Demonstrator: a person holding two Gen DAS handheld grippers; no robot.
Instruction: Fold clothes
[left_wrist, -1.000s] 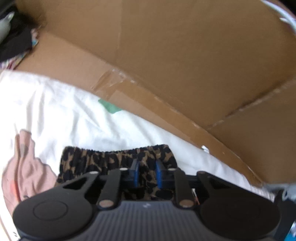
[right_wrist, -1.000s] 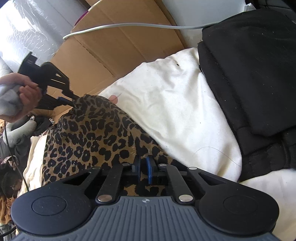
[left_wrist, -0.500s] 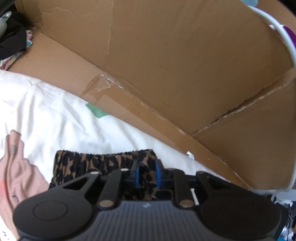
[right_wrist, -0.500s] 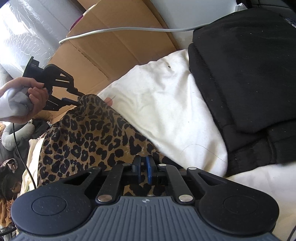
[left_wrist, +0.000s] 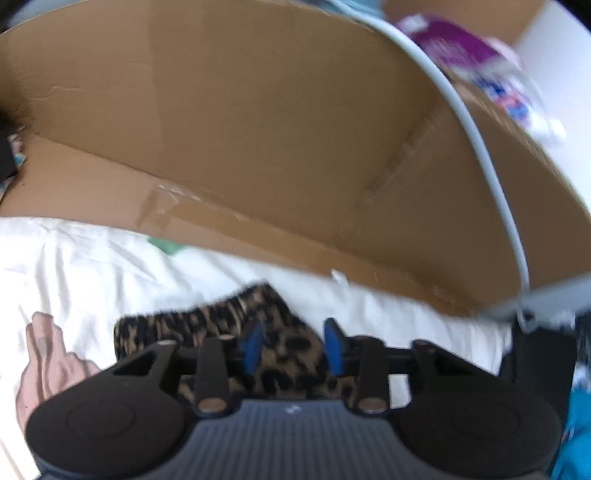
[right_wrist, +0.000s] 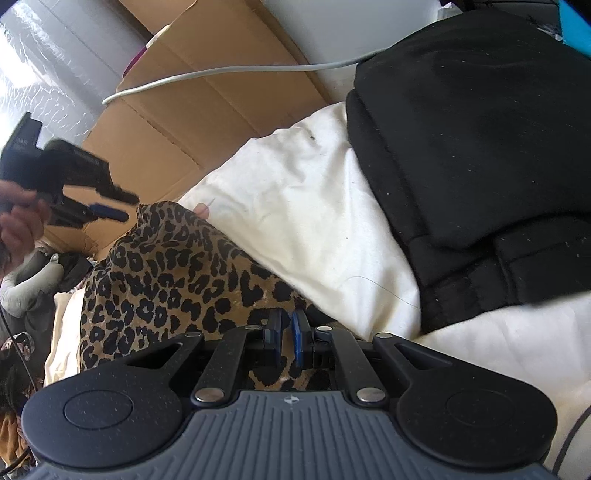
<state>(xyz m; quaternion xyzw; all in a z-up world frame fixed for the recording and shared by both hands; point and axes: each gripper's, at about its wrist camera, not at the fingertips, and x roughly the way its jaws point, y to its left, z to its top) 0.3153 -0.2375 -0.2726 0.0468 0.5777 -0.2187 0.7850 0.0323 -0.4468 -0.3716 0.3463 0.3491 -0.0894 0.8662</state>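
Note:
A leopard-print garment (right_wrist: 166, 280) lies spread on a white cloth (right_wrist: 303, 221). My right gripper (right_wrist: 286, 321) is shut on the garment's near edge, its blue pads pinching the fabric. In the right wrist view my left gripper (right_wrist: 122, 206), held by a hand (right_wrist: 18, 221), hovers just off the garment's far corner. Its jaws are opening and its pads touch nothing. The left wrist view shows that gripper (left_wrist: 293, 332) with its pads apart above the gathered waistband (left_wrist: 221, 317), which lies below them and is not pinched.
An open cardboard box (left_wrist: 277, 129) stands right behind the white cloth, with a white cable (left_wrist: 491, 166) draped over it. A stack of folded black clothes (right_wrist: 480, 129) sits on the right. A pink print (left_wrist: 48, 354) marks the white cloth. Clutter lies at far left (right_wrist: 29, 288).
My left gripper's pads have spread and let go of the leopard garment's corner, then lifted away from it. The right gripper keeps its grip and has barely moved.

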